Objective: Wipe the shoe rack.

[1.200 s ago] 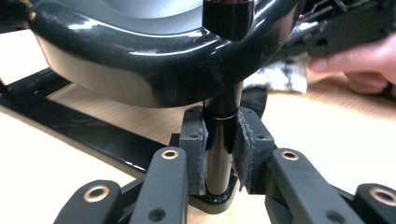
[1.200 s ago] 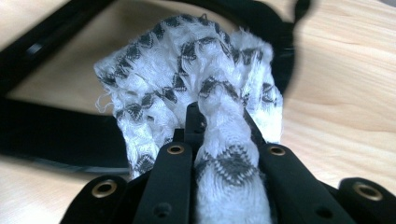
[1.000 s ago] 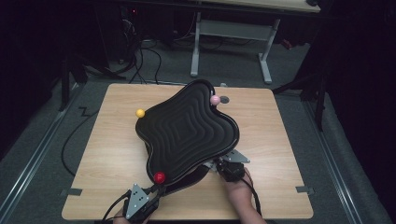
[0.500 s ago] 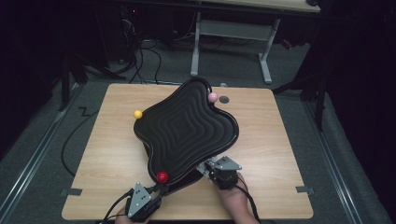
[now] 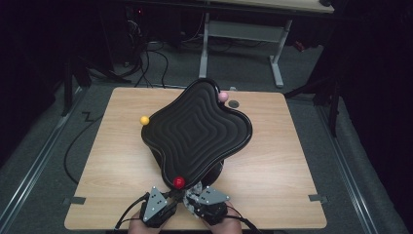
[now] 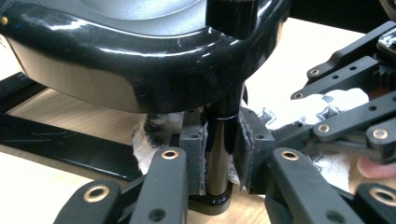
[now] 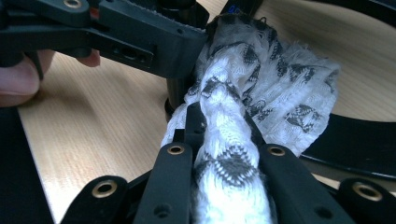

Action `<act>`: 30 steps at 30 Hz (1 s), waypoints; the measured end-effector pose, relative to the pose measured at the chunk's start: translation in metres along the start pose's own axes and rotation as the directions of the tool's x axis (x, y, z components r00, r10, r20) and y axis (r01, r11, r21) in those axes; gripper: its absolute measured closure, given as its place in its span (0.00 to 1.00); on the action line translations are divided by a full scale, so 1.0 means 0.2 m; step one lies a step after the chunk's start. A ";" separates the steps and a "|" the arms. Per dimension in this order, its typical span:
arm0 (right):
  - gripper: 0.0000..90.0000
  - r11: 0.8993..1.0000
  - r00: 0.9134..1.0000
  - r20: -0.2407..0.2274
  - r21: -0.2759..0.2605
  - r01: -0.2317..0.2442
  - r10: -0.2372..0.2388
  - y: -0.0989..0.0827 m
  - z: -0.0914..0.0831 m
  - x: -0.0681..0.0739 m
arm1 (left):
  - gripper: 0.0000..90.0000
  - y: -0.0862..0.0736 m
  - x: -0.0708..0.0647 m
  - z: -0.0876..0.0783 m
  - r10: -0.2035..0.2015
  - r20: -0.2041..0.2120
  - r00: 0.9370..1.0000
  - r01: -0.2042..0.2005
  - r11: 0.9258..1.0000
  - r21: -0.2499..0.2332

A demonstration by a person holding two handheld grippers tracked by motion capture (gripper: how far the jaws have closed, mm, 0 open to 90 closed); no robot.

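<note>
I clamp my left gripper (image 6: 219,154) on the tray's post (image 6: 219,140), lower centre, steadying it; my right gripper (image 7: 224,140) pinches the cloth (image 7: 261,88) to wipe.

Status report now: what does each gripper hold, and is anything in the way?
Left gripper shut on black post. Right gripper shut on patterned cloth against it. Black tray close overhead.

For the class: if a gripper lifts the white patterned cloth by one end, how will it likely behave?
The white patterned cloth would probably hang limp: it already bunches into a twisted roll in the right gripper. Its woven, frayed texture suggests it is light and unlikely to slip from the pads.
</note>
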State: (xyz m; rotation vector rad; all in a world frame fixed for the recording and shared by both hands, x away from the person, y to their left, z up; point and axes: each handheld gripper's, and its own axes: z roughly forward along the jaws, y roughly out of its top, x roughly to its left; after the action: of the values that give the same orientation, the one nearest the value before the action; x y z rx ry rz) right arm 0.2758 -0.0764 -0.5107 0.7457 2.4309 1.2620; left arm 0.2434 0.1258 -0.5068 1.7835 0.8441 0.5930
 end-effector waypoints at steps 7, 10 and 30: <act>0.90 0.999 0.996 0.079 -0.005 -0.047 0.047 0.00 -0.01 -0.16 | 0.83 0.00 0.00 0.00 -0.004 -0.002 1.000 0.004 1.000 -0.001; 0.90 0.998 0.989 0.131 -0.009 -0.064 0.064 -0.01 -0.03 -0.26 | 0.83 -0.01 0.00 -0.01 -0.004 -0.008 1.000 0.004 1.000 0.000; 0.90 0.989 0.941 0.305 -0.038 -0.141 0.146 0.00 -0.04 -0.61 | 0.83 -0.06 0.02 -0.13 -0.012 -0.040 0.999 0.011 1.000 -0.007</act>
State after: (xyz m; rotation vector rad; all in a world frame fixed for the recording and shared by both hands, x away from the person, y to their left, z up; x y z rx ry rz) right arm 0.3720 -0.1523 -0.5027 1.0469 2.1455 1.1169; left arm 0.2242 0.1473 -0.5083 1.7644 0.8783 0.6255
